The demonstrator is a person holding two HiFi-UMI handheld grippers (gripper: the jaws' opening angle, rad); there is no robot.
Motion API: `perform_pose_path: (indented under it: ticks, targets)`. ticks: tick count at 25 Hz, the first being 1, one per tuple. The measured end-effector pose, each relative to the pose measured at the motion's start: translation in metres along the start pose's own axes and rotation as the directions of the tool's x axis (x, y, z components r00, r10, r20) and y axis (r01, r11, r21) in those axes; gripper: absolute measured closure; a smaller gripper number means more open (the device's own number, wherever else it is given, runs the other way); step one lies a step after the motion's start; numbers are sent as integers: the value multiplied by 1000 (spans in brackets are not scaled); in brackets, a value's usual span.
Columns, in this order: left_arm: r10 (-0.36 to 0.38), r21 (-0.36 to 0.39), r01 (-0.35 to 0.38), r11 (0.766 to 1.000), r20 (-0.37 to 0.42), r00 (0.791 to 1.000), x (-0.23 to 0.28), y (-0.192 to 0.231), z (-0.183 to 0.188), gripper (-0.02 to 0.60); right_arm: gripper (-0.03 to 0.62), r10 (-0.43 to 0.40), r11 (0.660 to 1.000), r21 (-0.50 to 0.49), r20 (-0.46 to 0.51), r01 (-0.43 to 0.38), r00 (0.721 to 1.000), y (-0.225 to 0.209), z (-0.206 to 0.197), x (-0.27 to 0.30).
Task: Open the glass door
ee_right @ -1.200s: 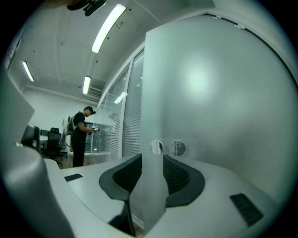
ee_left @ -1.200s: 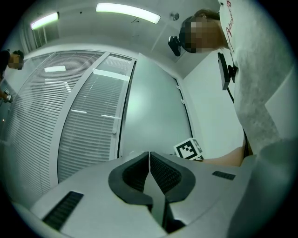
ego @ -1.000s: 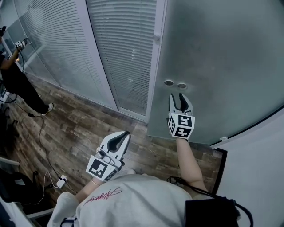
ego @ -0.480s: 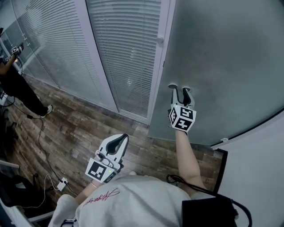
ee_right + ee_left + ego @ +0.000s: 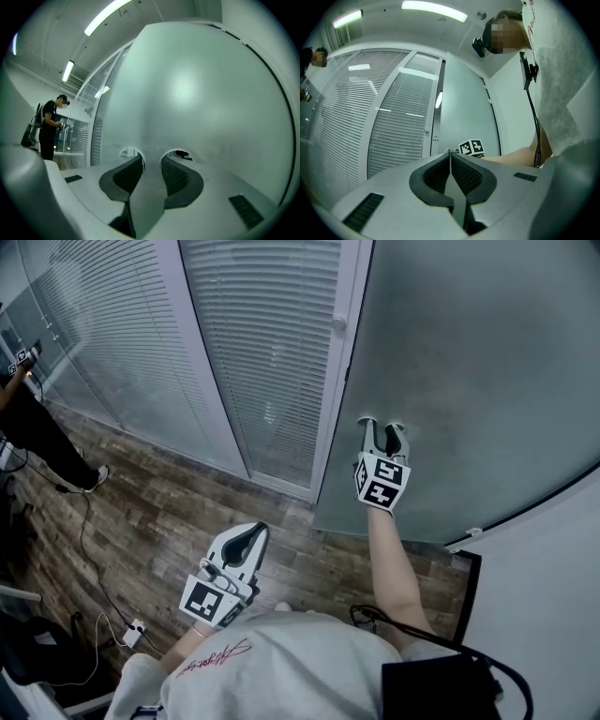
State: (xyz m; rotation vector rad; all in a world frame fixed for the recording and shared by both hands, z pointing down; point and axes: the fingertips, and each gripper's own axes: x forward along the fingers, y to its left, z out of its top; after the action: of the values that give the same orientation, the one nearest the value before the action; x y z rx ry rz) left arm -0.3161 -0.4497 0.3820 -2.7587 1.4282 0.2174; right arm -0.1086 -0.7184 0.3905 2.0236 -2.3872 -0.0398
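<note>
Door: frosted grey-green glass door (image 5: 469,381), upper right of the head view; it fills the right gripper view, with two round holes (image 5: 130,153) side by side low at centre.
Right gripper (image 5: 382,426): centre of the head view, tips at the two holes. Jaws apart, having just closed a little, with the glass strip separating the holes between them.
Left gripper (image 5: 255,531): lower left of centre, jaws together, empty, well apart from the door.
Partition: white slatted blinds (image 5: 262,343), upper left.
Floor: brown wood-plank floor (image 5: 159,512), left.

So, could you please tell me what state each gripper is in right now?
Left gripper: closed, empty.
Right gripper: jaws apart, just been closing, astride the strip between two round holes in the frosted glass door; grip cannot be told.
</note>
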Motion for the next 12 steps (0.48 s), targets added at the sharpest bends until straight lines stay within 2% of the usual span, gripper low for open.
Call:
perform_pose_path:
  ticks: [4, 12]
  targets:
    - [-3, 3, 3, 1000, -19, 1000, -8, 5, -7, 558, 461, -27, 999, 22, 4, 27, 1000, -2, 0, 0]
    - [-23, 0, 23, 1000, -2, 1000, -22, 4, -6, 558, 465, -43, 999, 25, 5, 43, 999, 1, 1, -14]
